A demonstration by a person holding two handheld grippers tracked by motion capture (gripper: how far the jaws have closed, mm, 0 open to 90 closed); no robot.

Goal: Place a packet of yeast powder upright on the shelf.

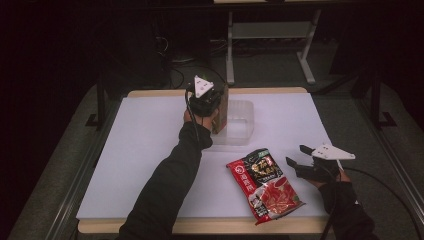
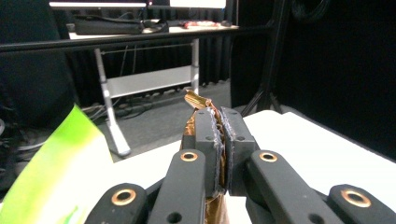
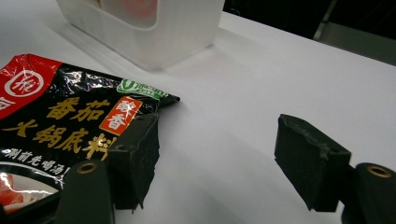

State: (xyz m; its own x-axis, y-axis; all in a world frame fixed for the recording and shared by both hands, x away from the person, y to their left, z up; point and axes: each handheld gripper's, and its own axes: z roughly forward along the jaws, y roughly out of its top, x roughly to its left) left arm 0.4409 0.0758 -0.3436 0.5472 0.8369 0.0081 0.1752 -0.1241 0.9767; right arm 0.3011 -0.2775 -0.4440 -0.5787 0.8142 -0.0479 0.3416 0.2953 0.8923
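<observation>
Now — left gripper [image 2: 219,154] clamps crinkled foil packet [image 2: 198,100] | clear plastic tub [image 1: 239,122] — rectangular

Glossy crinkled plastic hotpot-base packet [image 1: 265,184]; translucent smooth plastic tub [image 1: 239,122]; matt white bench [image 1: 150,150] edged in pale wood.

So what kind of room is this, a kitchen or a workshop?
Most likely a lab or recording studio, not a kitchen. A white table stands amid dark curtains, cables trail over the floor, and an adjustable desk frame stands behind. A person works hand-held claws over a sauce packet.
</observation>
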